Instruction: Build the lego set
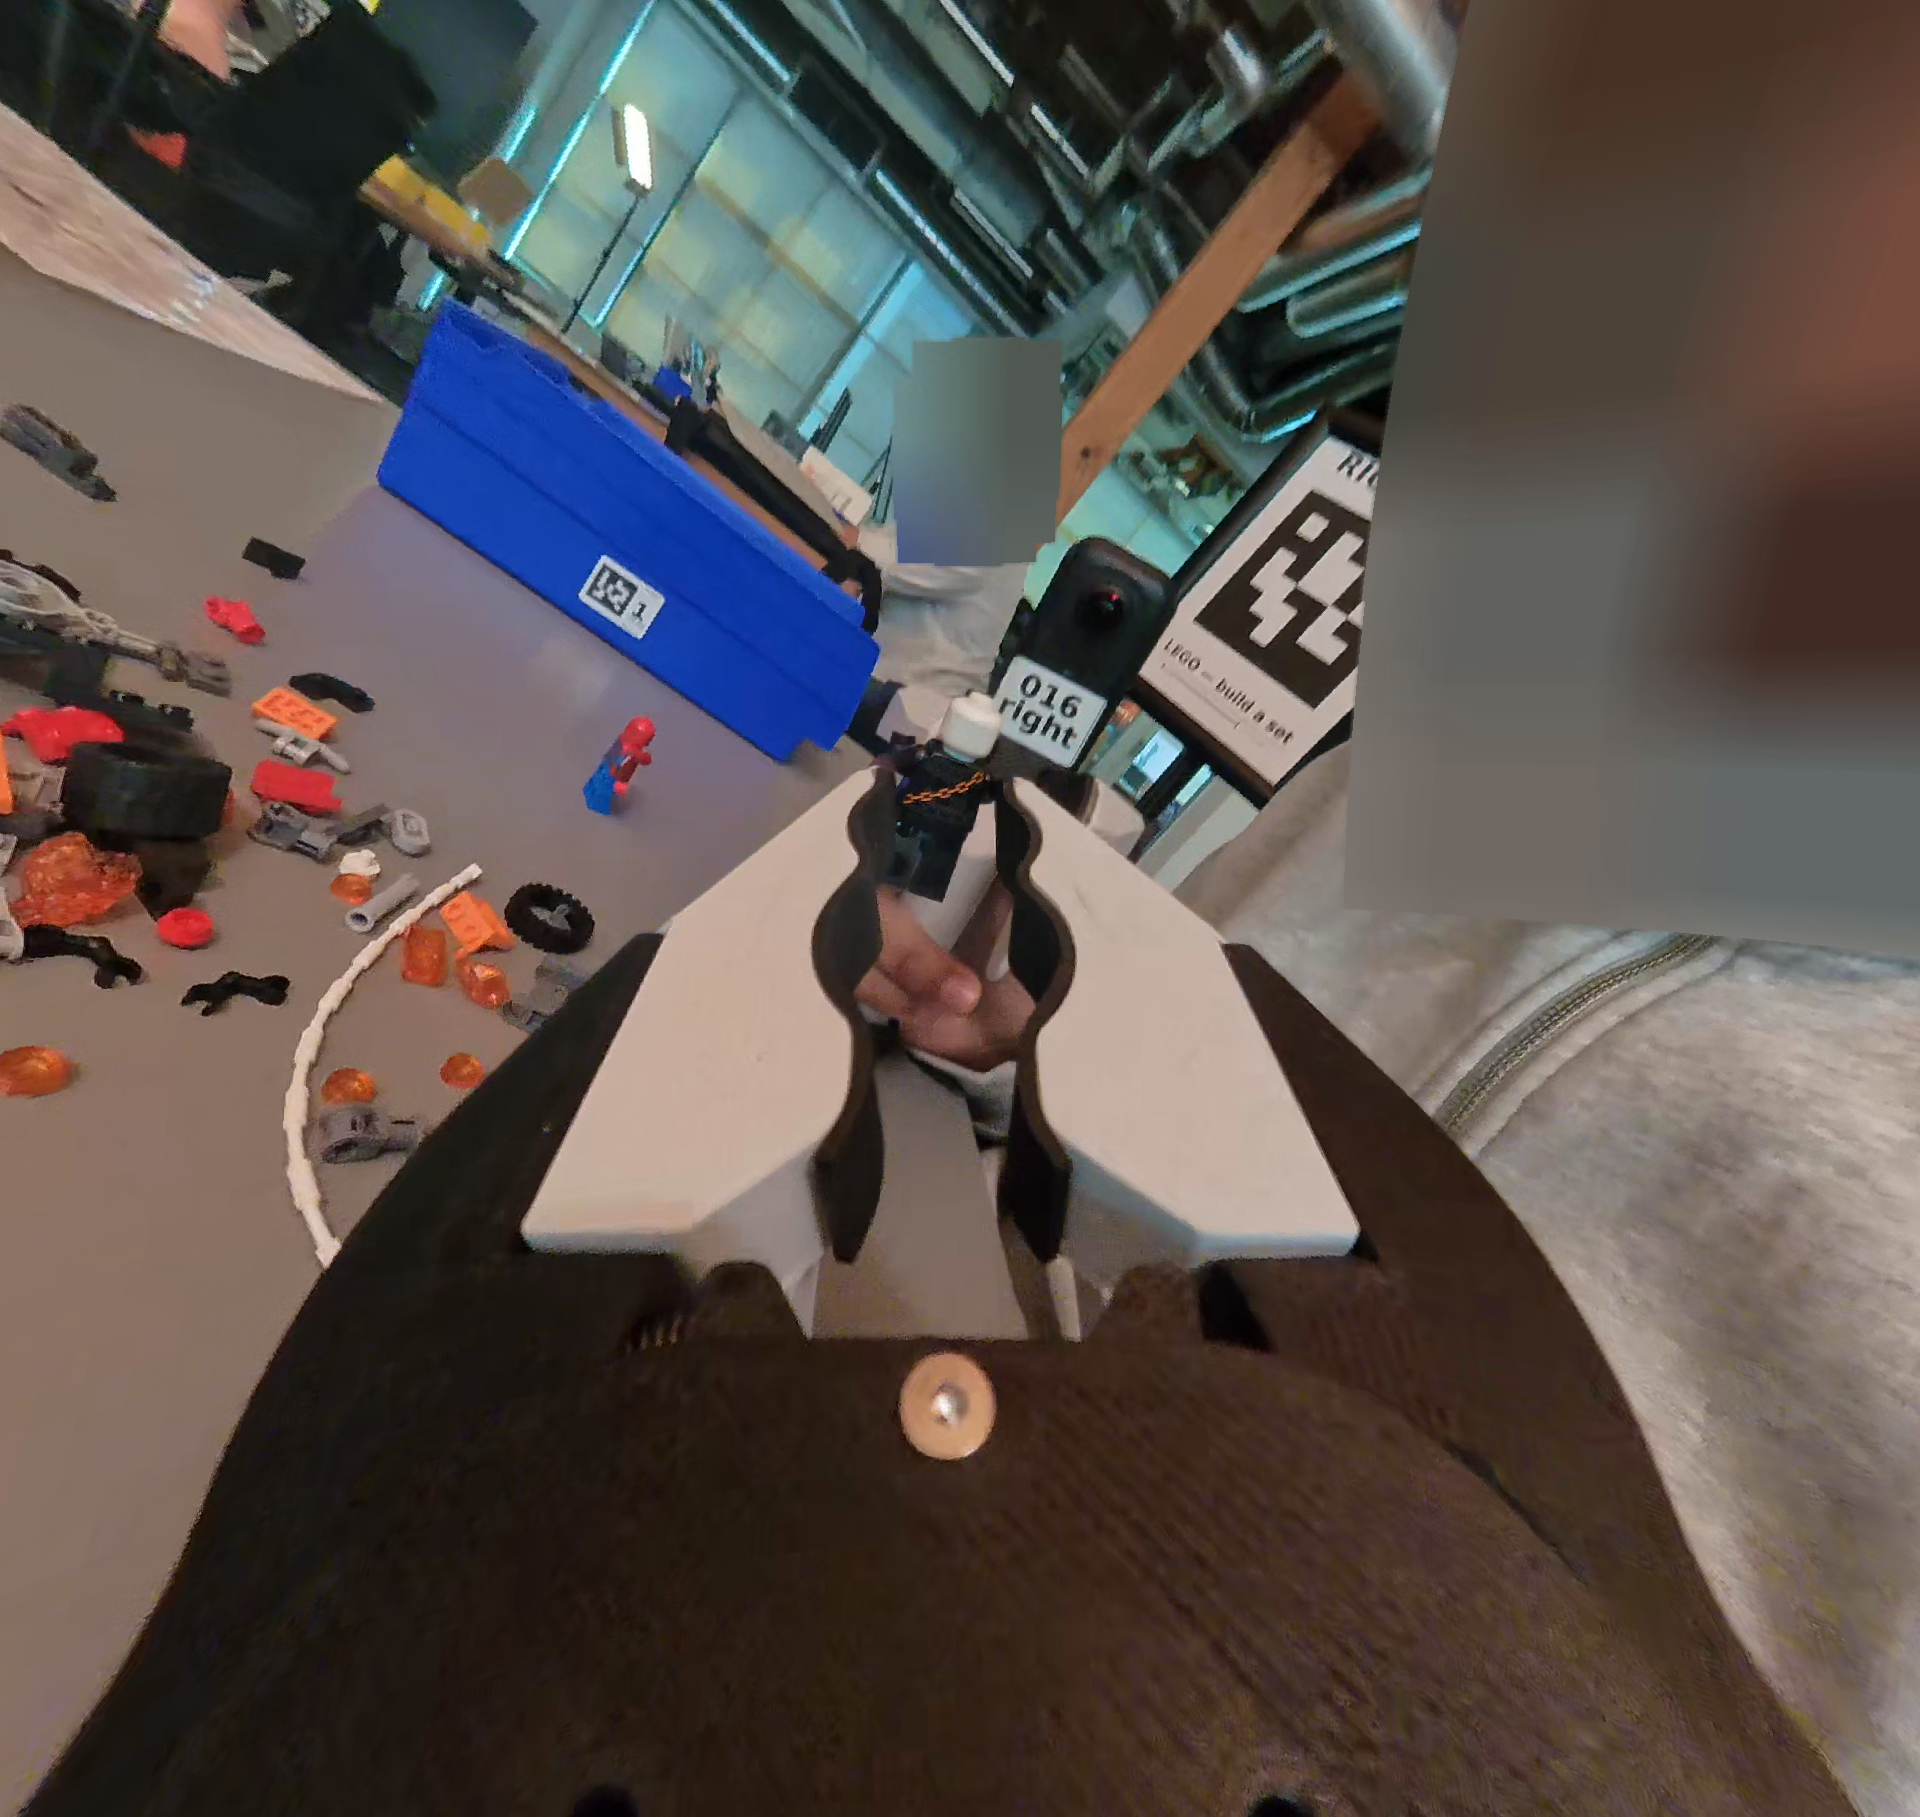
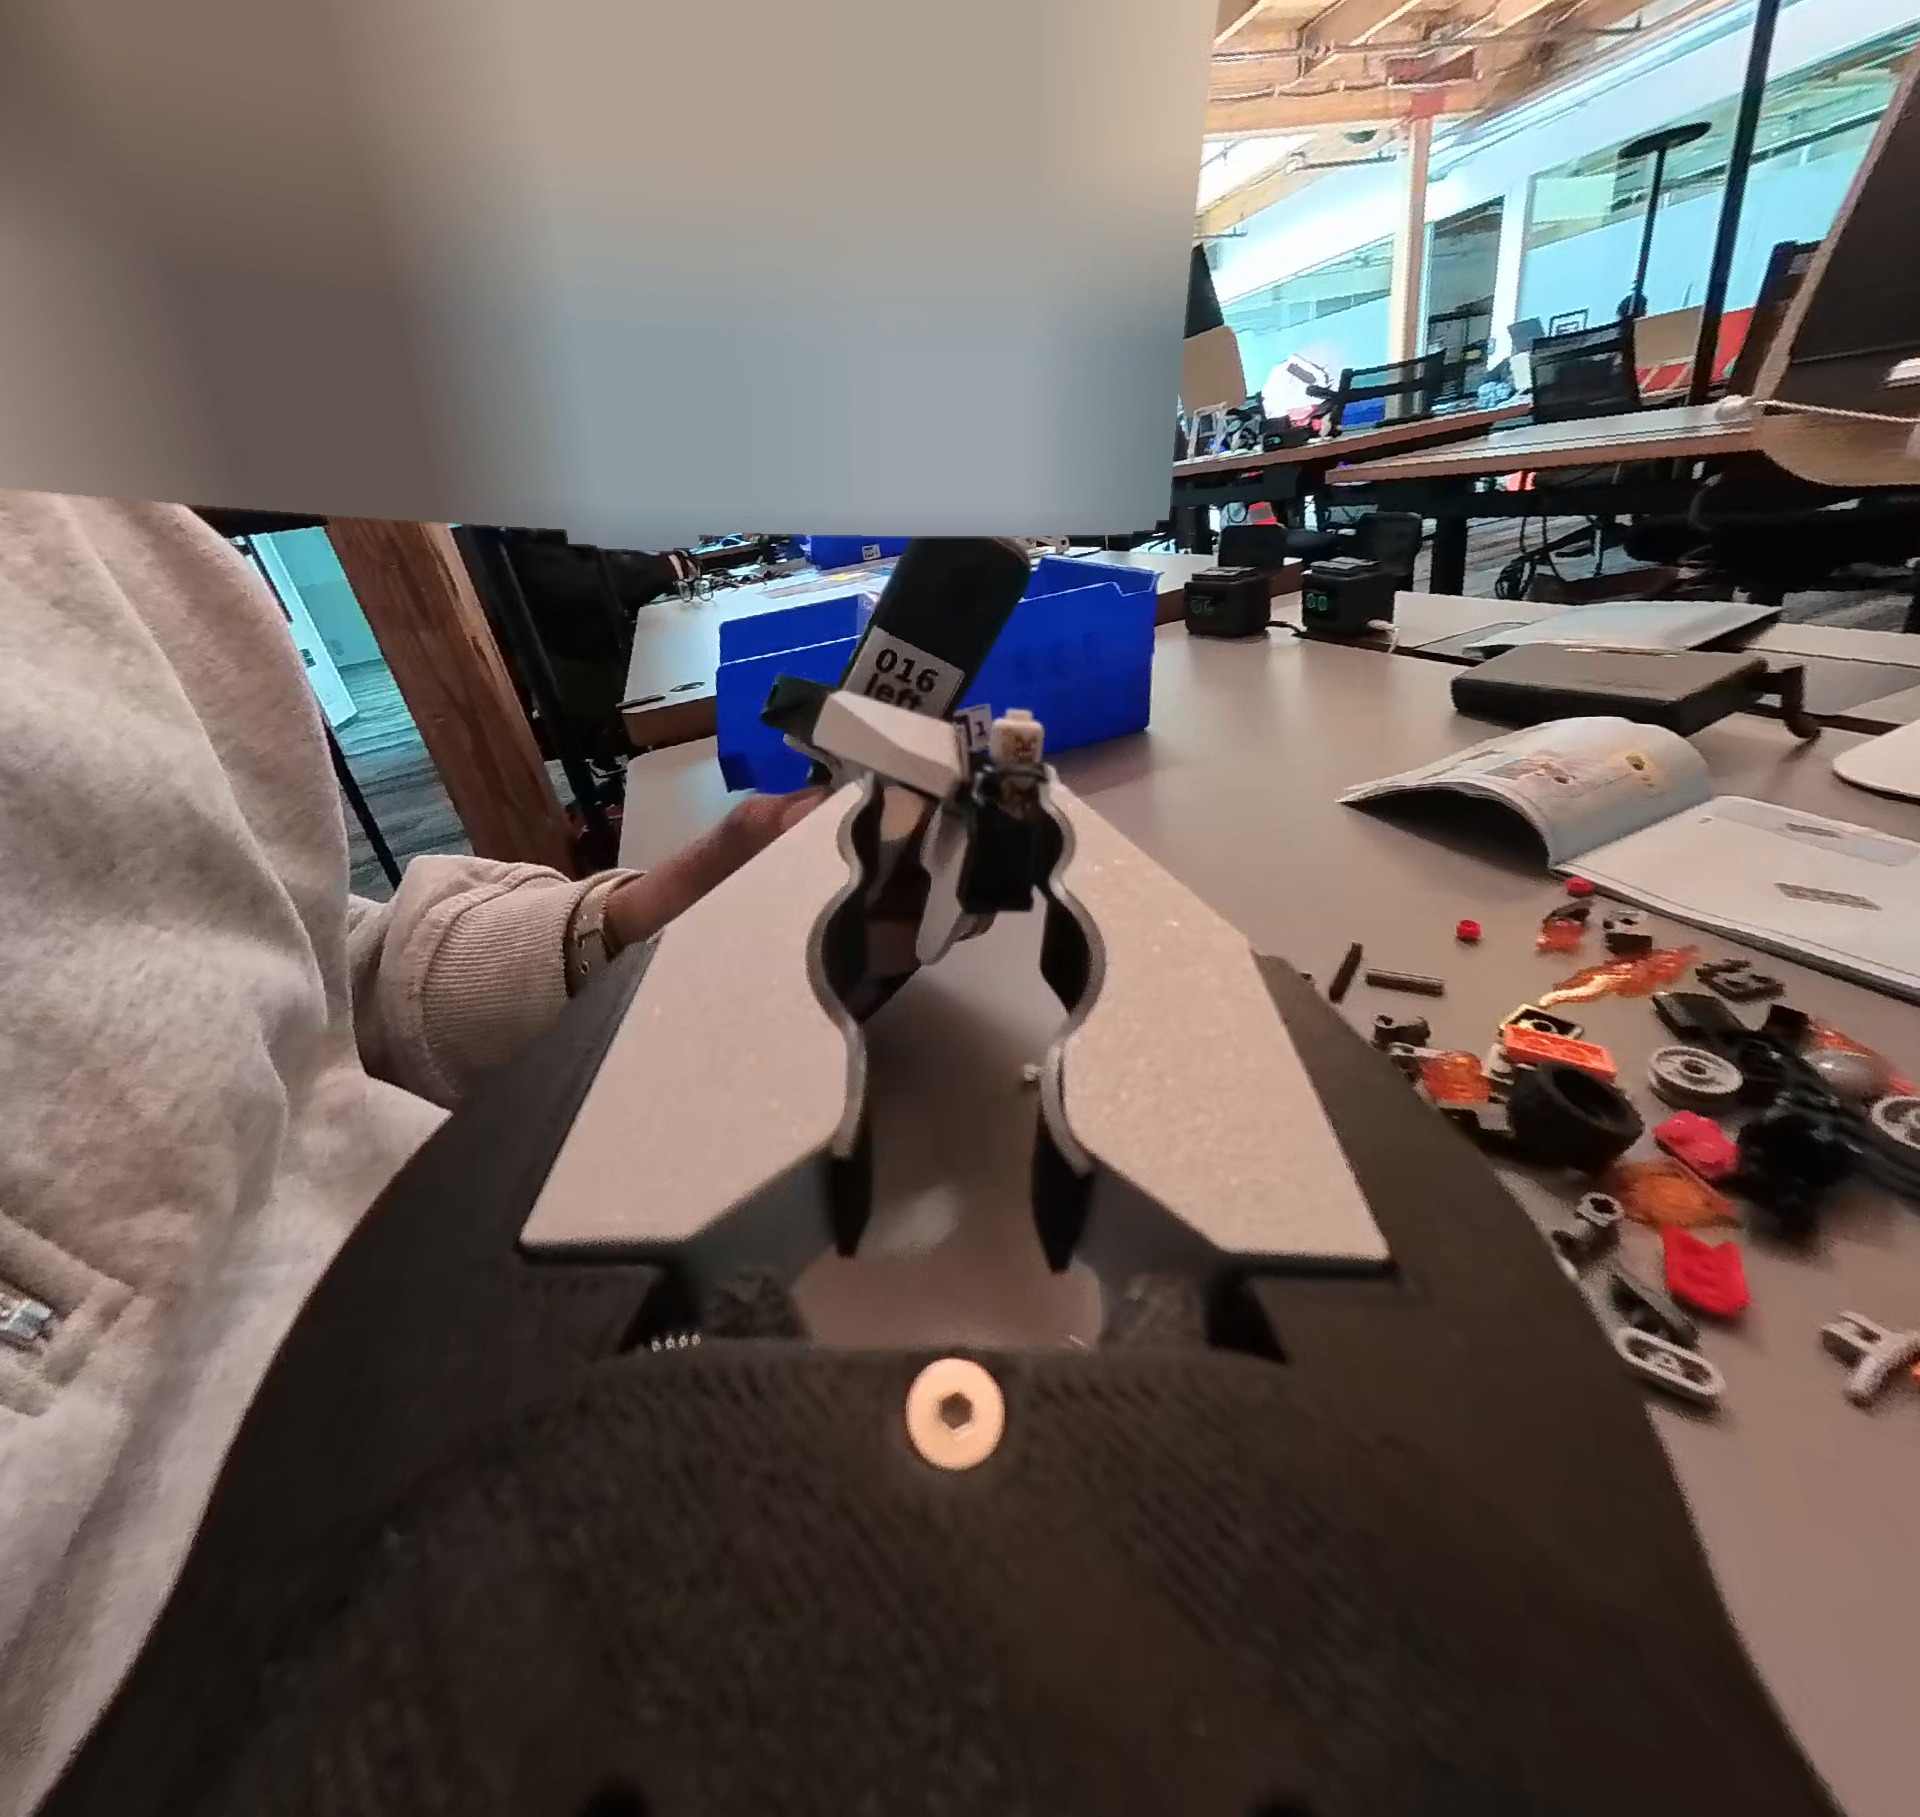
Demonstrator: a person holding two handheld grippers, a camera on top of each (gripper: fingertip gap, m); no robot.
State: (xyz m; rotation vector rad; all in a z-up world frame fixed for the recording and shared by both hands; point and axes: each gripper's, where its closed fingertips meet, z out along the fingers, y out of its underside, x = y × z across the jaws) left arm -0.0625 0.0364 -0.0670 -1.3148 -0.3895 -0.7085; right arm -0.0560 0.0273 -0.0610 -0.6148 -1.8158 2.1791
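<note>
Black minifigure [image 1: 940,801] with a white head is held above the table [image 1: 499,604], between the tips of my left gripper [image 1: 940,811] and right gripper [image 2: 951,832]. Both look narrowed on it, though I cannot tell which one bears it. Loose bricks [image 1: 301,791], a tyre [image 1: 145,788] and a red-and-blue minifigure [image 1: 621,765] lie before the blue bin [image 1: 623,520].

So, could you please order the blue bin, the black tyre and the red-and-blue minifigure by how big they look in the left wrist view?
1. Blue bin, largest by far, though farthest.
2. Black tyre.
3. Red-and-blue minifigure, smallest; it stands farther off than the tyre, so their gap is less certain.
</note>
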